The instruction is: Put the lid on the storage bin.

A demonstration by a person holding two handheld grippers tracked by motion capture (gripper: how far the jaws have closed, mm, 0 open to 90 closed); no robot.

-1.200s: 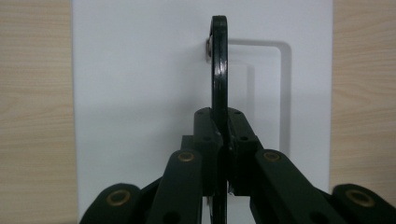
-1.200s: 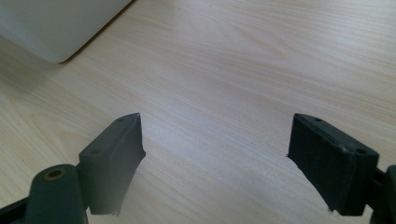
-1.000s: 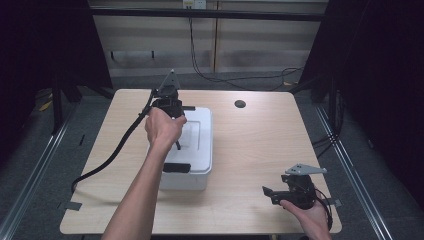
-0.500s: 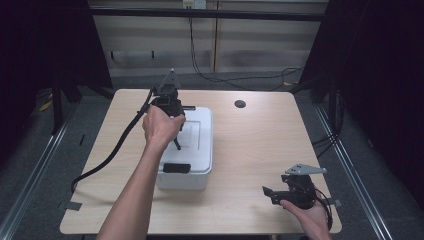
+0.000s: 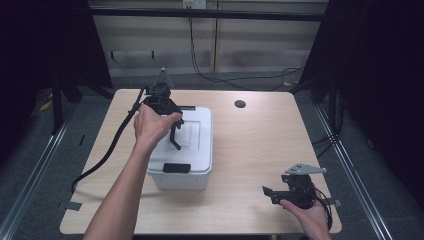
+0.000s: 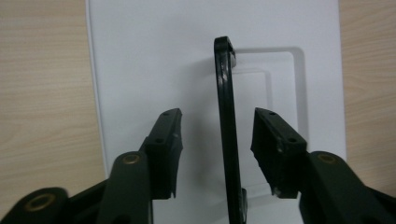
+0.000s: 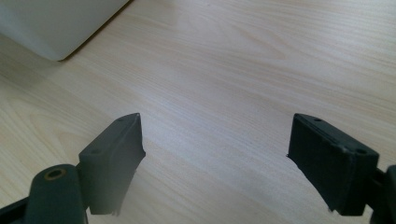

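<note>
A white plastic box [image 5: 192,155] with a lid [image 6: 140,56] stands on the left half of the wooden table [image 5: 250,140]. Its thin black handle [image 6: 226,116] is raised upright from the lid's recess, and in the high view the handle [image 5: 175,138] hangs below the hand. My left gripper [image 6: 217,113] points down at the lid, open, one jaw on each side of the handle, with a gap on both sides. My left gripper [image 5: 172,122] is above the box's far half. My right gripper [image 5: 272,192] rests open near the table's front right, over bare wood [image 7: 217,126].
A black latch [image 5: 176,168] sits on the box's near end. A thick black cable [image 5: 110,150] trails from the left gripper off the table's left side. A dark round hole [image 5: 240,104] lies at the table's far middle. A corner of the box [image 7: 56,28] appears in the right gripper view.
The left hand has drifted slightly left over the lid. The right gripper has stayed put.
</note>
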